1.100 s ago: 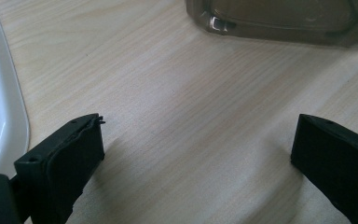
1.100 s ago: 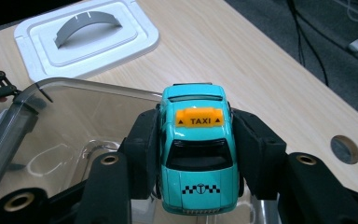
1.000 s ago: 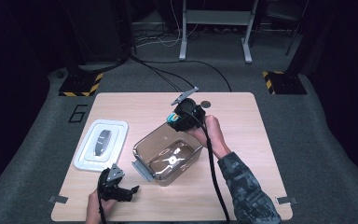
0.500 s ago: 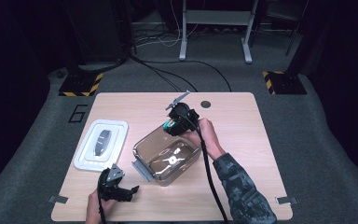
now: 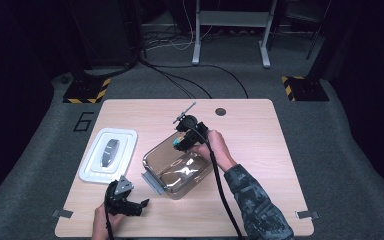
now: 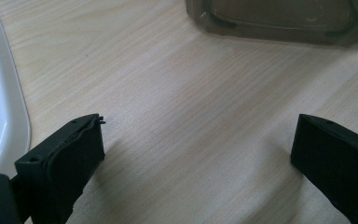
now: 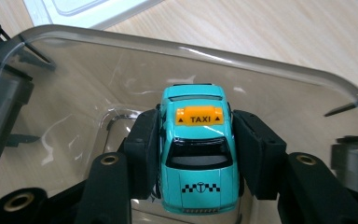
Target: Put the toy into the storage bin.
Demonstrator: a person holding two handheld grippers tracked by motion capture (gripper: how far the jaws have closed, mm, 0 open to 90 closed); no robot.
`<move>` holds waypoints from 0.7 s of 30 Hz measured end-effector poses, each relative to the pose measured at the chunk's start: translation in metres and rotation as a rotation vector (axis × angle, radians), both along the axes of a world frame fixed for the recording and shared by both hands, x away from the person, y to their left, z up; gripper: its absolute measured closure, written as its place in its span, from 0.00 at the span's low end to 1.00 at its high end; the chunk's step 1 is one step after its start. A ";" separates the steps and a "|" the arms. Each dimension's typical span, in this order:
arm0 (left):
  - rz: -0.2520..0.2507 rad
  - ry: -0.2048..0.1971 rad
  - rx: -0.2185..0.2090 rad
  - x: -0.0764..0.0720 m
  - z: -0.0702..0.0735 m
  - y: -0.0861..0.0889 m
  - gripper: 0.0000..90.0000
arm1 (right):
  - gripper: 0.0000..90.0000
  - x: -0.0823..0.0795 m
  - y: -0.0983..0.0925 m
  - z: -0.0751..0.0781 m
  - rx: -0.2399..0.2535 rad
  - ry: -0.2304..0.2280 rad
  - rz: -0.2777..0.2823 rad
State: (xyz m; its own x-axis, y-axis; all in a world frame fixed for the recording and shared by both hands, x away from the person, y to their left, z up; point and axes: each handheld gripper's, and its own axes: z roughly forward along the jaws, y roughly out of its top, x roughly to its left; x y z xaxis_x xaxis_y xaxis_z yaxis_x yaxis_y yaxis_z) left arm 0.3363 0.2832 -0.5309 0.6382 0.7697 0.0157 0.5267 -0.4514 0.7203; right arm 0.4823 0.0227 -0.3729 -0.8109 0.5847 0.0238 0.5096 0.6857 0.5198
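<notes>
Right tongs [image 7: 198,154] pinch a teal toy car [image 7: 199,154] whose orange roof sign [image 7: 199,115] reads "TAXI"; left tongs [image 6: 196,154] spread.

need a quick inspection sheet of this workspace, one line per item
surface: light wood table, small dark round spot near far edge
job's things: teal toy taxi over the clear plastic container; white lid lies flat at left
clutter: nothing seen
grippers: right gripper shut on the taxi's sides; left gripper open, low over bare wood
cables: black cable trails along right forearm; more cables on floor beyond
surroundings: grey carpet, hazard-striped bases, metal stand legs
</notes>
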 end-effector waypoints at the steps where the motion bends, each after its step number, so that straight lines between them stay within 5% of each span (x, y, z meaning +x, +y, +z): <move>1: 0.002 0.000 -0.001 0.000 0.000 0.000 0.02 | 0.58 0.001 0.001 -0.002 -0.005 0.003 0.005; 21: -0.003 0.000 0.005 0.000 0.000 0.000 0.02 | 0.58 0.009 0.015 -0.021 -0.091 0.081 0.031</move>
